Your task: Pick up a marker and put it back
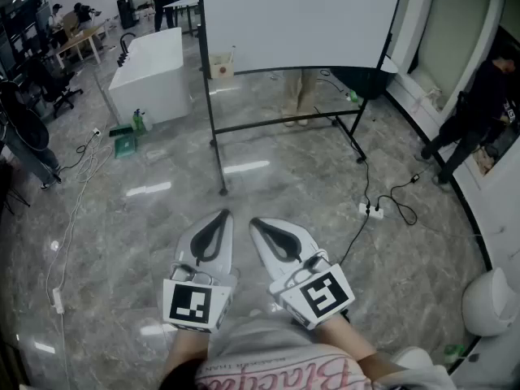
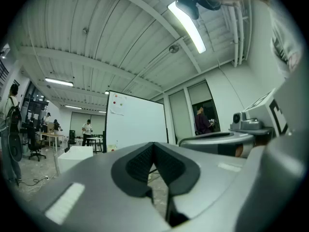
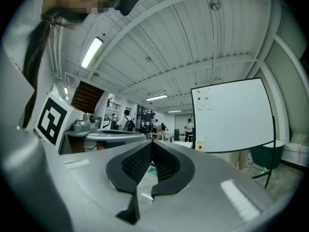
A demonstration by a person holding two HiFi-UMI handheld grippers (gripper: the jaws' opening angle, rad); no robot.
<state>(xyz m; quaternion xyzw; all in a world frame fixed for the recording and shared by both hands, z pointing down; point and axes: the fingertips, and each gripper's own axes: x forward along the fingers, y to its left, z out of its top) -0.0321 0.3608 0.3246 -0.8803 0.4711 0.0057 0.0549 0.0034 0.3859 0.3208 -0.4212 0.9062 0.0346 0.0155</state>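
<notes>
Both grippers are held low in front of the person's body and point across the floor toward a whiteboard (image 1: 301,19) on a black stand. My left gripper (image 1: 224,213) is shut with nothing between its black pads (image 2: 137,164). My right gripper (image 1: 253,222) is beside it, also shut and empty, its pads (image 3: 166,164) meeting at the tip. A small tan box (image 1: 221,66) hangs at the whiteboard's lower left corner, with a thin stick poking up from it. I cannot tell whether that is a marker. The same box (image 3: 198,146) shows in the right gripper view.
The stand's black legs (image 1: 218,157) reach toward me over the glossy floor. A white counter (image 1: 154,71) stands at the back left, and a power strip with cables (image 1: 370,210) lies to the right. A person in black (image 1: 479,96) is at the right wall, and legs (image 1: 297,96) show behind the board.
</notes>
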